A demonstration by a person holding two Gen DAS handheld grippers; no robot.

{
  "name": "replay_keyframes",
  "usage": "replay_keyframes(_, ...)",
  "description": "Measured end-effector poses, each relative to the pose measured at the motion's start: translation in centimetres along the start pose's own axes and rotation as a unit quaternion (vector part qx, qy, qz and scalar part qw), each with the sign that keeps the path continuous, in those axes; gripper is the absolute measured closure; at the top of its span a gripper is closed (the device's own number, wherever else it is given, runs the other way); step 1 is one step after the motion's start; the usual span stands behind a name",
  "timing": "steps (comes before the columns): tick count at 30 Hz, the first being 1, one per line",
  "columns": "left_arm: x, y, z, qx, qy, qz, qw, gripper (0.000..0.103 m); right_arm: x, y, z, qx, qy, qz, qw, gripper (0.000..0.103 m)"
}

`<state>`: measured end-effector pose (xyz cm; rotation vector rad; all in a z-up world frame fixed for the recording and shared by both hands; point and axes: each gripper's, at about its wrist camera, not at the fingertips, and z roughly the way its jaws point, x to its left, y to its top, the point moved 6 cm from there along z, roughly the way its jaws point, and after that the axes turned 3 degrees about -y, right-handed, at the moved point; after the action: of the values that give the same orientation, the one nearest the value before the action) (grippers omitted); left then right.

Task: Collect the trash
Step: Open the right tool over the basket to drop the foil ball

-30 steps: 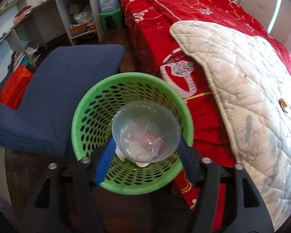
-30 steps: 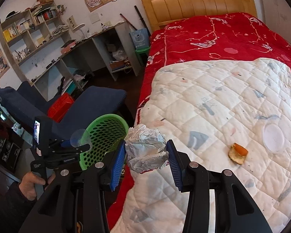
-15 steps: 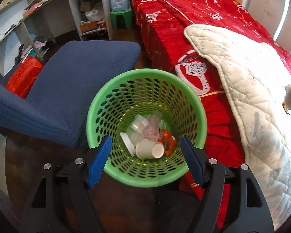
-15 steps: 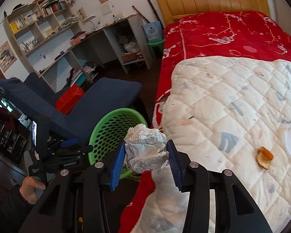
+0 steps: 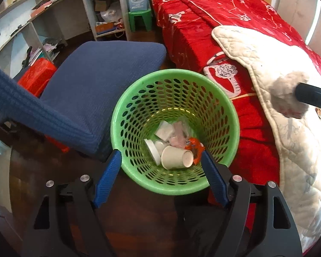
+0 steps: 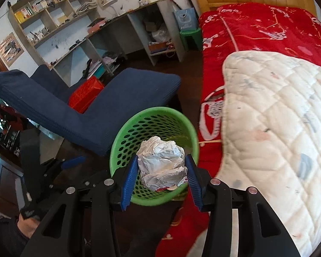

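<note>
the right hand-held gripper (image 6: pixel 161 176) is clamped on a crumpled ball of silver foil (image 6: pixel 161 163), held over the round green perforated plastic basket (image 6: pixel 119 147) so it can fall inside. the left hand-held gripper (image 5: pixel 160 178) has its blue pads apart and empty (probably waiting) above the white paper cup (image 5: pixel 176 157).

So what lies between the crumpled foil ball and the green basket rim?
Nothing in the right wrist view: the foil ball, clamped in the right gripper, hangs in front of the green basket, no object between.
</note>
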<state>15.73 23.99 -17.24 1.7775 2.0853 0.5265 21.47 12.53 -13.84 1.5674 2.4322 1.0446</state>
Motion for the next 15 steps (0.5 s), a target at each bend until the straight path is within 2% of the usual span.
replay_keyframes(9, 1.6, -1.1, 0.3, 0.005, 0.000, -0.015, 0.9999, 0.027, 1.6, 0.9, 4.5, 0.024, 0.004, 0.005, 1.000, 0.056)
replay_keyframes(12, 1.9, -1.3, 0.5, 0.007, -0.002, -0.022, 0.9997, 0.027, 2.0, 1.1, 5.5, 0.030, 0.016, 0.014, 0.999, 0.050)
replay_keyframes(14, 1.9, -1.4, 0.5, 0.008, -0.004, -0.025, 0.9997, 0.027, 2.1, 1.2, 5.8, 0.029, 0.020, 0.020, 0.999, 0.041)
replay_keyframes(15, 1.9, -1.4, 0.5, 0.008, -0.003, -0.024, 0.9997, 0.027, 2.2, 1.3, 5.8, 0.027, 0.021, 0.020, 0.999, 0.041)
